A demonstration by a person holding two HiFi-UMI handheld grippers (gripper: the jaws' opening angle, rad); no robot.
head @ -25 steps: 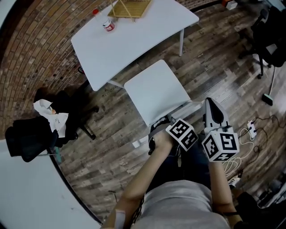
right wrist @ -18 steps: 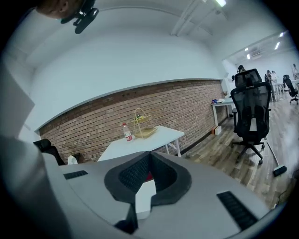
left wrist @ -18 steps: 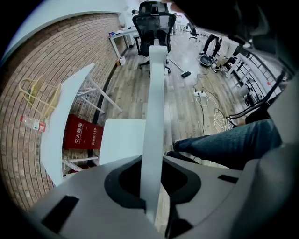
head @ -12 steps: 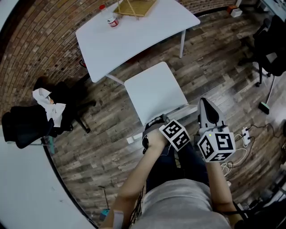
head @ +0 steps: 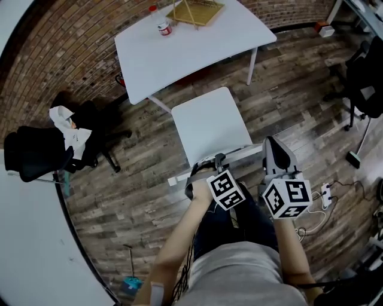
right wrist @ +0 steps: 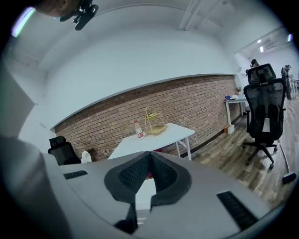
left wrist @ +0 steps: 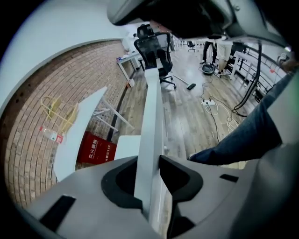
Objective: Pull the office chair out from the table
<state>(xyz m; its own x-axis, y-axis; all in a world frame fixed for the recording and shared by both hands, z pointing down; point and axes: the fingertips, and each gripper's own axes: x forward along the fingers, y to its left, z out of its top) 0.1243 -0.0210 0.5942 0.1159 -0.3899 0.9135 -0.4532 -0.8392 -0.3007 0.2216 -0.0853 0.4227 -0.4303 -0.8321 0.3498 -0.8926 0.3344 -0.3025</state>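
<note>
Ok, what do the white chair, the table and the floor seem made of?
Chair: probably plastic or painted board, smooth matt white, no fabric texture. Table: smooth white top, likely laminate or painted board; thin white legs look like metal. Floor: grey-brown planks with visible grain; real wood or vinyl, can't tell.

The chair [head: 206, 125] stands at frame centre, just below the surface [head: 197, 51] in the upper middle. On that surface stand a bottle [head: 162, 27] and, right of it, a wire rack [head: 194, 11].
</note>
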